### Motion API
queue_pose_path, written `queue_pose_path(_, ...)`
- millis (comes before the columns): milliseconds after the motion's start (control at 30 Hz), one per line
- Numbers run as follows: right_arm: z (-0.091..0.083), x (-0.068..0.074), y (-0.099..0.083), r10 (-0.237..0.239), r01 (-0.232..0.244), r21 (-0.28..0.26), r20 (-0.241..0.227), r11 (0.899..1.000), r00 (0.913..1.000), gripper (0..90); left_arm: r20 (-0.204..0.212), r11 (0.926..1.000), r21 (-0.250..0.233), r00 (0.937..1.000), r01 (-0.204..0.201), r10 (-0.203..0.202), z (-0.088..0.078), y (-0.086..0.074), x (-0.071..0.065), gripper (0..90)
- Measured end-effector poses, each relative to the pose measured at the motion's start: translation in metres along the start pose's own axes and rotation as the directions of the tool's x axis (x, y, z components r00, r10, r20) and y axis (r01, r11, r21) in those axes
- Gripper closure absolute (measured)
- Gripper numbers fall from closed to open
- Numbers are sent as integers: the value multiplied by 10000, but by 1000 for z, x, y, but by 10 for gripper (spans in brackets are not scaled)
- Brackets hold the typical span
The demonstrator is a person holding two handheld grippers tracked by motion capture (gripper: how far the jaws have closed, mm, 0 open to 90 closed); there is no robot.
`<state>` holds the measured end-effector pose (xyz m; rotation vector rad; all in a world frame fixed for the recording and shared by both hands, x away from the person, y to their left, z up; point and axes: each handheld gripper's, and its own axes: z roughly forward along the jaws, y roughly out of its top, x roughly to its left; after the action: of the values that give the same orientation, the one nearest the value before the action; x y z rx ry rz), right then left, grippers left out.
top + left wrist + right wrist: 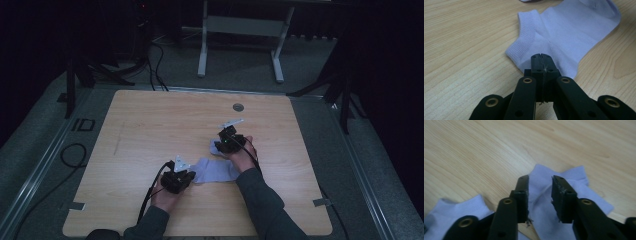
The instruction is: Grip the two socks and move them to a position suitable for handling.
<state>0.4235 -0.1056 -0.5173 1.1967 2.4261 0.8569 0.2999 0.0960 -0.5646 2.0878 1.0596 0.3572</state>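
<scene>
Left gripper (541, 58): its two black jaws are pressed flat together, pinching the near edge of the pale lilac knitted ankle sock (564, 32); in the high view this gripper (188, 175) sits at the sock's 9 o'clock end, held in the person's left hand (166, 196).
Right gripper (539, 192): its jaws stand apart with a clear gap between them, the sock cloth (541, 202) lying under and between them; the pads do not press on it. In the high view this gripper (223, 142) is at about 1 o'clock from the left one, held in the right hand (243, 154).
Sock, left gripper view: the ribbed cuff lies at 10 o'clock from the clamped jaws, flat on the wood; the body of the sock runs away toward 1 o'clock.
Sock, right gripper view: one ribbed end spreads just beyond the jaw tips at 12 to 1 o'clock, a second ribbed part lies at 8 o'clock, low in the frame.
Sock, high view (216, 169): it lies near the middle of the table, slightly toward 5 o'clock, stretched between the two grippers.
Table: light wooden tabletop with rounded corners (150, 125), bare around the sock; a small round grey grommet (238, 107) sits near its far edge at 12 o'clock.
Beyond the table: dark grey floor (240, 65) with black cables (157, 65) at 11 o'clock and a white metal frame (240, 30) at 12 o'clock.
</scene>
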Motion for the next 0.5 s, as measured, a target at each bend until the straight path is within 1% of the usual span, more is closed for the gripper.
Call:
queue_pose_path(100, 9, -2, 2, 372, -372, 292, -26, 9989, 9993, 646, -13, 10000, -5, 10000, -6, 6, 0, 0, 0, 896)
queue_pose_path(167, 14, -2, 3, 559, -554, 506, -90, 9972, 9984, 683, -4, 10000, -21, 10000, 6, -6, 0, 0, 0, 896)
queue_pose_path(233, 17, -1, 4, 549, -541, 648, -107, 9964, 9984, 745, 8, 10000, -8, 10000, -1, 1, 0, 0, 0, 896)
queue_pose_path(267, 18, -1, 4, 537, -530, 673, -86, 9963, 9985, 819, 14, 10000, -3, 10000, 1, -1, 0, 0, 0, 896)
queue_pose_path(300, 18, -1, 4, 511, -505, 673, -72, 9965, 9987, 866, 8, 10000, -6, 10000, -5, 5, 0, 0, 0, 896)
queue_pose_path(333, 18, 0, 5, 505, -503, 692, -10, 9963, 9987, 890, 3, 10000, -12, 10000, -9, 9, 0, 0, 0, 896)
queue_pose_path(500, 17, 0, 5, 517, -517, 664, 15, 9965, 9987, 899, 4, 10000, -14, 10000, -9, 9, 0, 0, 0, 896)
